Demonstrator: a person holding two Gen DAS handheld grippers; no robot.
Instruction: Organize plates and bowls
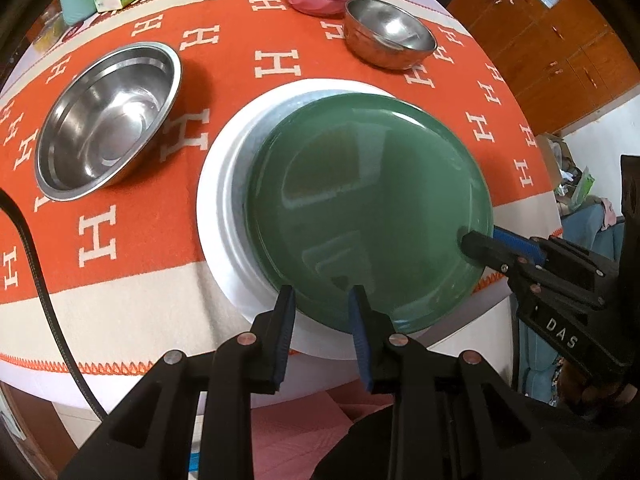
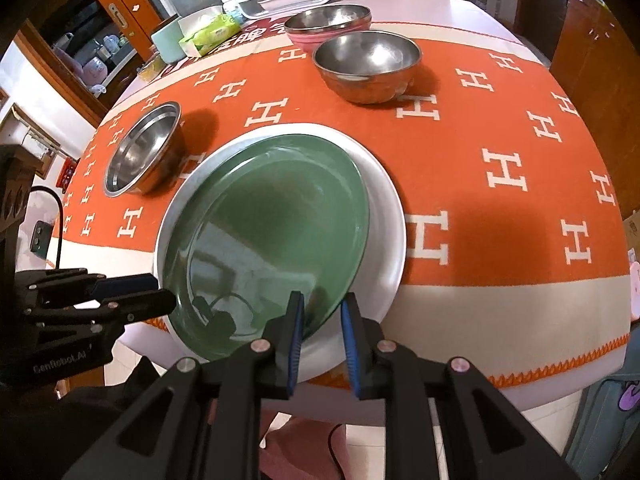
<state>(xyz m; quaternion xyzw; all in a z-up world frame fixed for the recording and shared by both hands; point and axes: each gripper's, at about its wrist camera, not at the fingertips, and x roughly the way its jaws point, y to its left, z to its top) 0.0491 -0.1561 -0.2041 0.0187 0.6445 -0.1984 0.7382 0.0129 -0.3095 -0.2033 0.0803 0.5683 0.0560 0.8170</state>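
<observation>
A steel bowl sits at left on the orange cloth. At centre, a green plate rests atop a grey plate on a white plate. The left gripper and the right gripper straddle its near rim, jaws slightly parted, not pressing it.

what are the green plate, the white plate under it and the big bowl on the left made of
Green plate: looks like glazed ceramic or enamel; glossy, with sharp mirror-like reflections.
White plate: probably ceramic or melamine; smooth, evenly white, softer sheen. A grey layer shows between the two, unclear what.
Big bowl: stainless steel by its look; silvery, mirror-bright inside.
</observation>
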